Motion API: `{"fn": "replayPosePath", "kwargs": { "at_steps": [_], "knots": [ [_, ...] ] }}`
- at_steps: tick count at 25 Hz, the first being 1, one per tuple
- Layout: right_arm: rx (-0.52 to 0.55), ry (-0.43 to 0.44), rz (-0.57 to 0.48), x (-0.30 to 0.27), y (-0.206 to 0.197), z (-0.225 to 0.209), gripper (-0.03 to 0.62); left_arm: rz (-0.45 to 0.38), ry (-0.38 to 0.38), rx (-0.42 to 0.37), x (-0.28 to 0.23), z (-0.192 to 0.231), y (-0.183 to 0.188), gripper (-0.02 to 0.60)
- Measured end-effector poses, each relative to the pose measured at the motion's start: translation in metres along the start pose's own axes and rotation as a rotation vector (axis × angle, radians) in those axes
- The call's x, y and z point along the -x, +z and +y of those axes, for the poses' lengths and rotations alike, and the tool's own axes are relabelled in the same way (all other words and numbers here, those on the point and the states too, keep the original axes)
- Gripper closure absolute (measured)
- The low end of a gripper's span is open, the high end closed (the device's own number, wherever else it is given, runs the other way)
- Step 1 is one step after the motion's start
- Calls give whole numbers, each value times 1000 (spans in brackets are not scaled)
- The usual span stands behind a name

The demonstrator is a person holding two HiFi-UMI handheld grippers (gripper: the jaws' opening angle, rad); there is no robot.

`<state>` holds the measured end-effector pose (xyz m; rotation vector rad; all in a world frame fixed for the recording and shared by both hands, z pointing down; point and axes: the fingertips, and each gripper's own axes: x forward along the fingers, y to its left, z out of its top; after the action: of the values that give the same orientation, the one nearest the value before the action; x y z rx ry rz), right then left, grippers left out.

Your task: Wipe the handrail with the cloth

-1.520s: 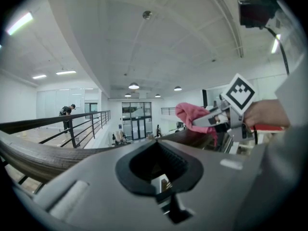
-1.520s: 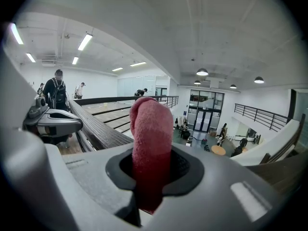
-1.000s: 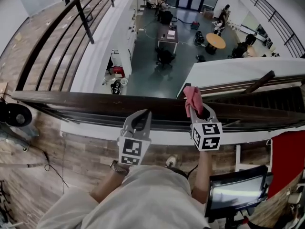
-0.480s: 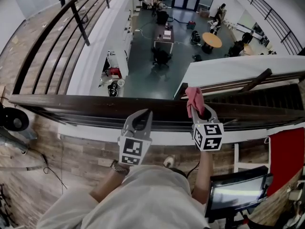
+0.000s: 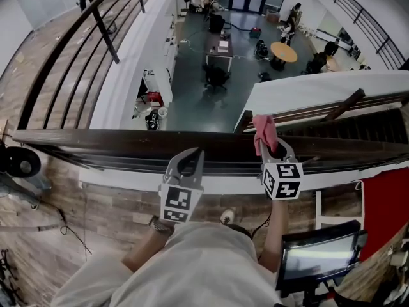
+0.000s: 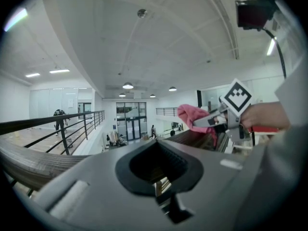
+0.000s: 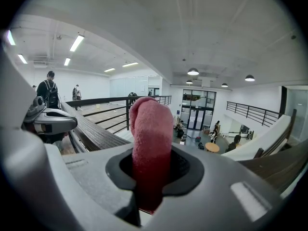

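Prob setting up wipe: R gripper point(image 5: 273, 149) pinching cloth point(image 5: 264, 132) at handrail point(image 5: 128, 142).
L gripper point(image 5: 186, 161) sitting pressed together, empty; next move needing cloth pressing onto rail top.

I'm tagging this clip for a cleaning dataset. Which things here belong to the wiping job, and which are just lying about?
Job: pink cloth; dark wooden handrail; right tool, shut on the cloth.
Lying about: left tool, shut and empty; monitor at lower right; round table on the floor below.
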<state>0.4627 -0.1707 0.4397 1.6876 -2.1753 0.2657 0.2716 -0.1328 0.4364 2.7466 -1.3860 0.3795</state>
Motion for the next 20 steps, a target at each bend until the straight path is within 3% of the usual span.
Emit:
{"fn": "replayPosePath", "kwargs": {
  "at_steps": [20],
  "knots": [
    [-19,-93,1,12,-11,-52,522,20,-28,-30,-7,-20,-2,574]
  ]
}}
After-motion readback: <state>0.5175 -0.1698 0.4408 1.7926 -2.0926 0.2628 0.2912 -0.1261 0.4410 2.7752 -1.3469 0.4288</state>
